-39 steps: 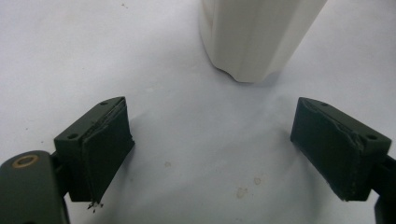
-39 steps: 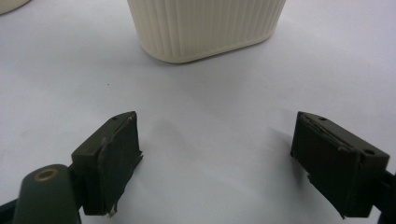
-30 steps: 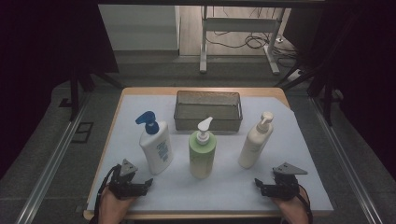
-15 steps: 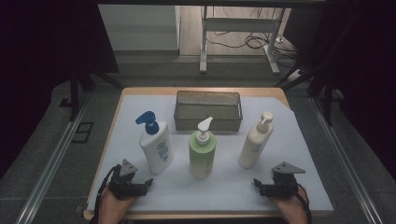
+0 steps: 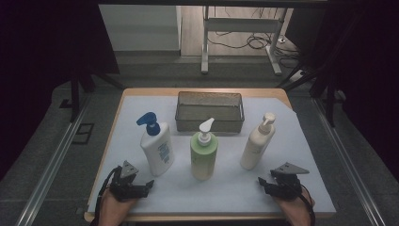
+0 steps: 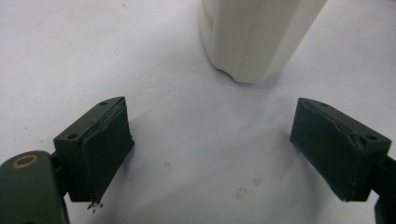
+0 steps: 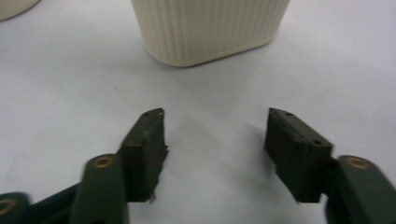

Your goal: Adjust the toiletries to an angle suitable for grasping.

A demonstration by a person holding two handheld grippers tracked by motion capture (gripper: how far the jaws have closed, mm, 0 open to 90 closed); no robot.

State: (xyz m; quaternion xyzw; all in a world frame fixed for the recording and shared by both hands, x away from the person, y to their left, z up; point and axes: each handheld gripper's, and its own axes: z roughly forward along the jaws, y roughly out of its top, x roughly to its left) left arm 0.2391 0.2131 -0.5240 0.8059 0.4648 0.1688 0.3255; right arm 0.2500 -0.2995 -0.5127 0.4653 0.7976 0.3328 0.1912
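Start of reach: left gripper wide open, empty; right gripper half open, just been closing, empty. Next, advance onto cream bottle.

1. No wording, brand, number or sign can be read in any of the views.
2. A blue printed patch is seen on the front of the white plastic pump bottle with the blue pump head, but its letters are too small and blurred to be made out.
3. A faint reddish mark is seen on the same white bottle in the left gripper view, near its upper left edge; no characters can be told from it.
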